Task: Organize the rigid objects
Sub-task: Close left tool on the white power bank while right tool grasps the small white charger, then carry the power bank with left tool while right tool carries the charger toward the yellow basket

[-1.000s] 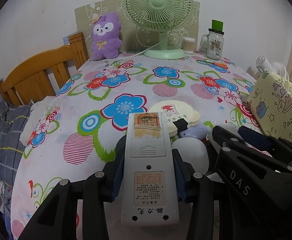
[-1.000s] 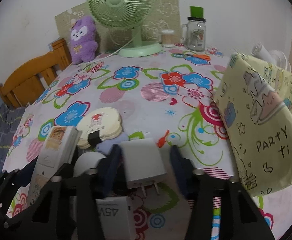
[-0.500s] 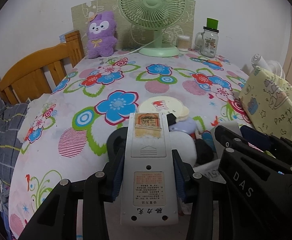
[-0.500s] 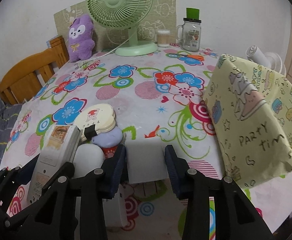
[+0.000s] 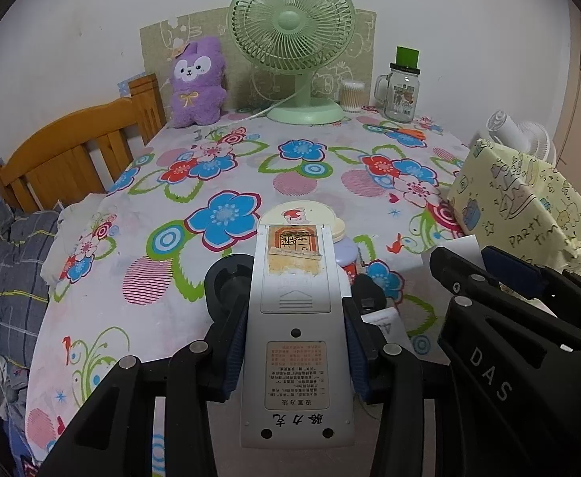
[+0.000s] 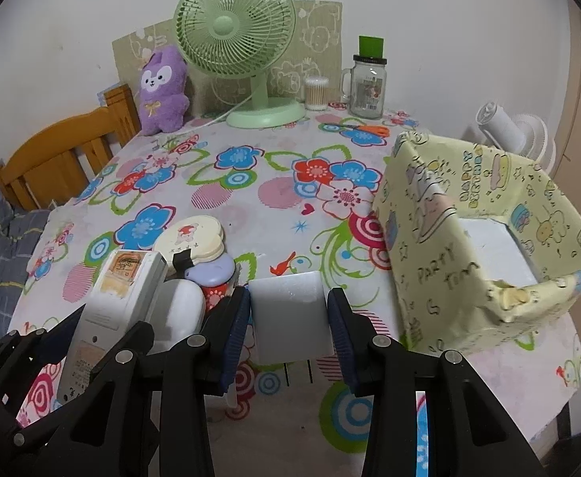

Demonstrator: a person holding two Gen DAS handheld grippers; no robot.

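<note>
Only the right wrist view looks into the yellow box at three o'clock. Right gripper clamps a white charger; left gripper clamps a remote control.

Matt grey plastic remote, smooth white plastic charger, printed cloth over the table, glossy wooden headboard, clear glass jar

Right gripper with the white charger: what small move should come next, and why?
Probably carry it rightward, over the yellow box. The right gripper is shut on the white charger, prongs clear of the tablecloth; the box stands open-topped just to its right, with one white item inside.
</note>
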